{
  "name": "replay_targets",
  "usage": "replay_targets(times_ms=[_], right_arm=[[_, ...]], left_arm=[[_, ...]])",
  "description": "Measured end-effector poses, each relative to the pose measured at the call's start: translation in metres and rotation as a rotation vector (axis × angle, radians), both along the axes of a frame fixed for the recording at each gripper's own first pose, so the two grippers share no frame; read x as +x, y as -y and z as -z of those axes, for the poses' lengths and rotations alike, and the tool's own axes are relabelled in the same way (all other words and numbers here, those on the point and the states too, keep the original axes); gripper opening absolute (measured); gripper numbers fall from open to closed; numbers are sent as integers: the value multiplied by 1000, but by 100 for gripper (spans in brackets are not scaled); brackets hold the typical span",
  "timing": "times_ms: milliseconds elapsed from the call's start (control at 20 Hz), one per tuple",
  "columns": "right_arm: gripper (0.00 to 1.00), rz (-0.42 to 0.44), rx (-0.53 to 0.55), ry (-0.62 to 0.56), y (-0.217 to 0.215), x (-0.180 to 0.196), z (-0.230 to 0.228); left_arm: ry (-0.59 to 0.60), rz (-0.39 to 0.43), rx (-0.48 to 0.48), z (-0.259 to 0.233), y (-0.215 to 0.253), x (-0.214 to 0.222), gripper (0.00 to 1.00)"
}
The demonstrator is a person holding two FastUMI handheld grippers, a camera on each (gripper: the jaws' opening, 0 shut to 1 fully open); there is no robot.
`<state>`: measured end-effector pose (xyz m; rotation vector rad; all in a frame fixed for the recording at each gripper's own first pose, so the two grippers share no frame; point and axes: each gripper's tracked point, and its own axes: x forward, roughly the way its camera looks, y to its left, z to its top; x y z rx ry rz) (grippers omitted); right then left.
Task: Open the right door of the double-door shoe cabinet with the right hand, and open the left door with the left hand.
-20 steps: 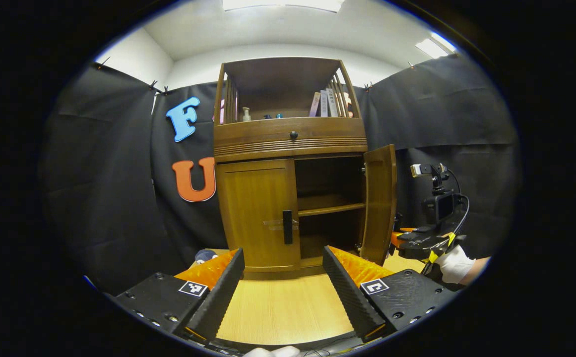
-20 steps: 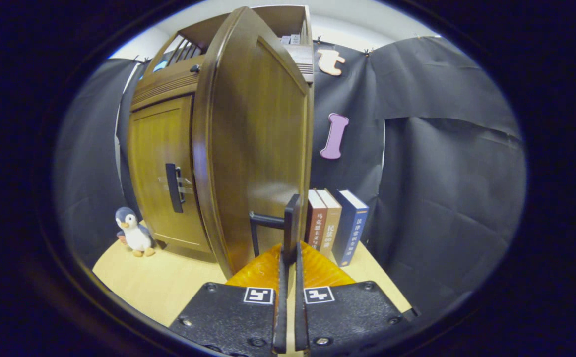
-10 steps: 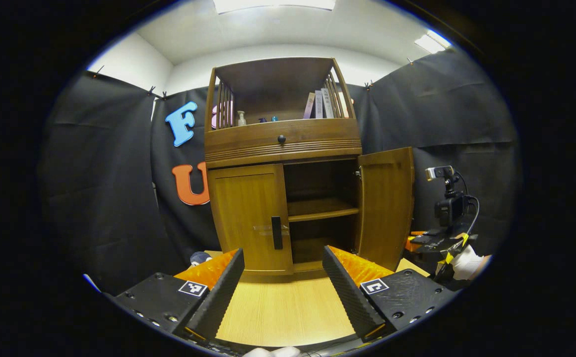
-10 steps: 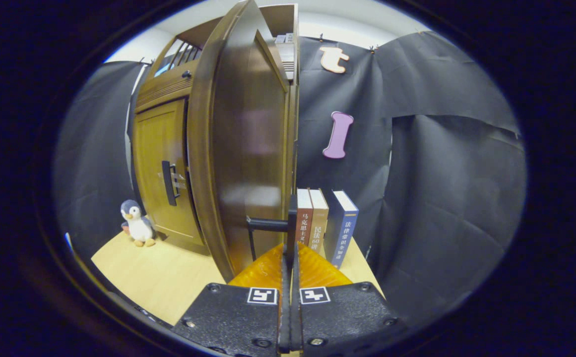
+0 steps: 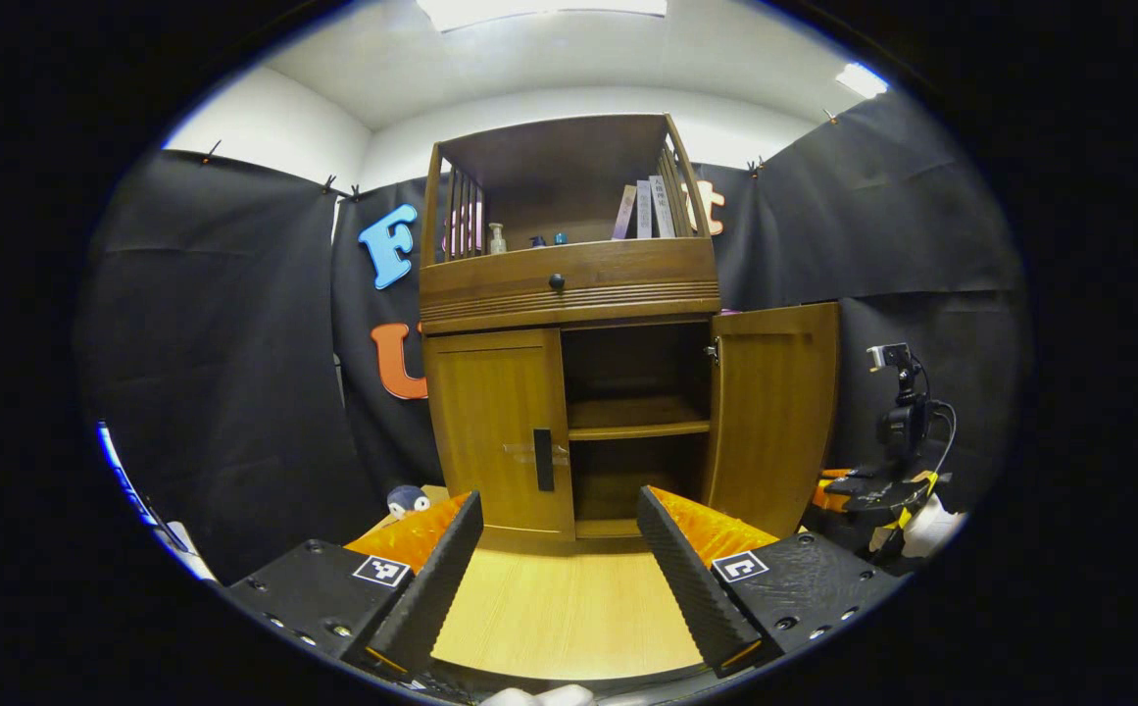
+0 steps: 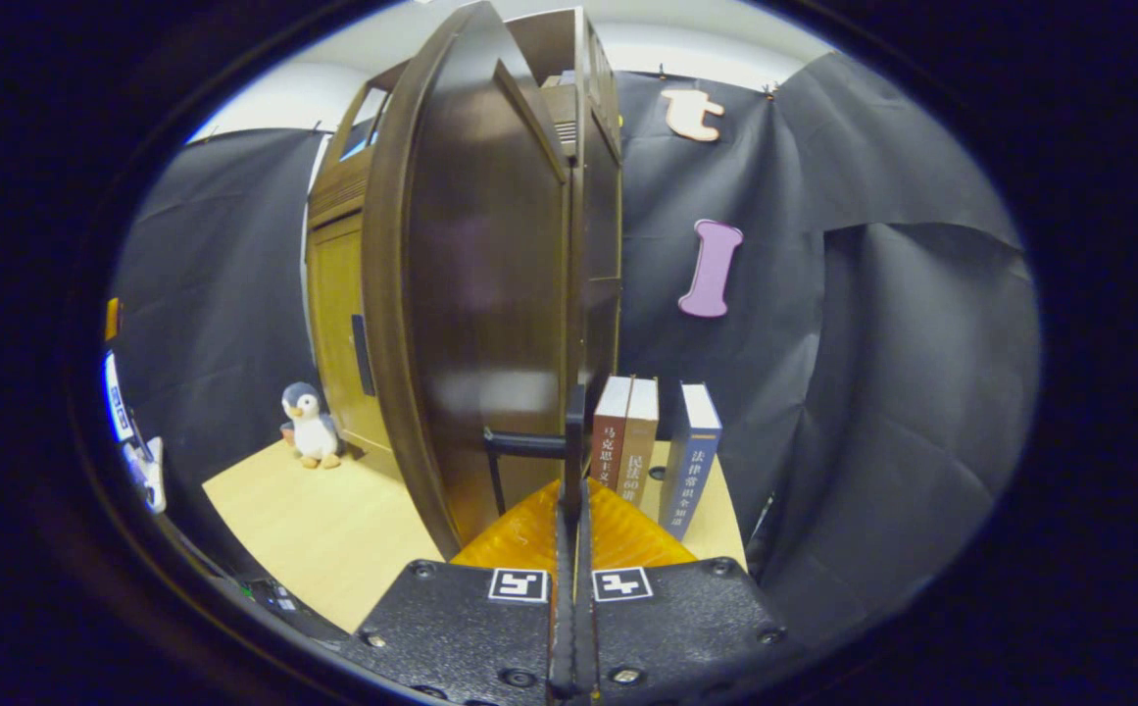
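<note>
A: Where is the shoe cabinet (image 5: 569, 324) in the left gripper view?

B: Centre of the frame, standing on the desk (image 5: 569, 613). Its right door (image 5: 772, 417) is swung wide open at centre right, baring a shelf (image 5: 637, 428) inside. The left door (image 5: 498, 427) is flat shut, its dark handle (image 5: 543, 459) at its inner edge.

A: And the left gripper (image 5: 561, 549)?

B: At the bottom of the frame, fingers spread wide with nothing between them, well short of the left door.

A: The right gripper (image 6: 573, 490)?

B: In the right gripper view it sits bottom centre, fingers pressed together on the right door's handle (image 6: 574, 446), a dark upright bar. The door's face (image 6: 475, 284) fills the upper centre left.

A: Anything else around?

B: A toy penguin (image 6: 310, 426) on the desk at lower left of that view, near the cabinet's foot. Three upright books (image 6: 655, 456) stand just right of the handle, farther back. In the left gripper view the right gripper (image 5: 872, 487) and a gloved hand (image 5: 929, 512) appear at the lower right edge.
</note>
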<state>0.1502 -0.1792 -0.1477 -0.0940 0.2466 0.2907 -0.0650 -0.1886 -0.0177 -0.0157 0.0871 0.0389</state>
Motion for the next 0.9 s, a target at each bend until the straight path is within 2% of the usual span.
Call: replay_targets(times_ms=[100,150,300,350,400,450,500,550,650,800,900], right_arm=[[4,11,1,0,0,-1,0],[4,20,7,0,-1,-1,1],[9,33,17,-8,1,-8,1],[20,55,9,-8,9,-12,2],[24,71,8,-7,15,-18,0],[42,93,11,-5,21,-22,-2],[45,111,18,-6,25,-29,-6],[63,126,21,-7,29,-36,-9],[76,165,37,11,32,-53,-26],[87,221,42,78,22,-77,-59],[100,248,44,124,7,-96,-80]], left_arm=[[0,-9,7,-3,2,-6,100],[1,-12,10,-3,0,-6,96],[5,-12,7,-3,-5,-6,96],[4,-12,7,-3,-5,-5,96],[3,-9,8,-3,-8,-4,96],[3,-8,8,-3,-13,-3,96],[3,-4,9,-2,-20,-1,96],[3,-1,10,-1,-26,2,96],[5,8,10,1,-36,8,96],[8,26,13,5,-56,20,96],[9,43,10,8,-67,31,96]])
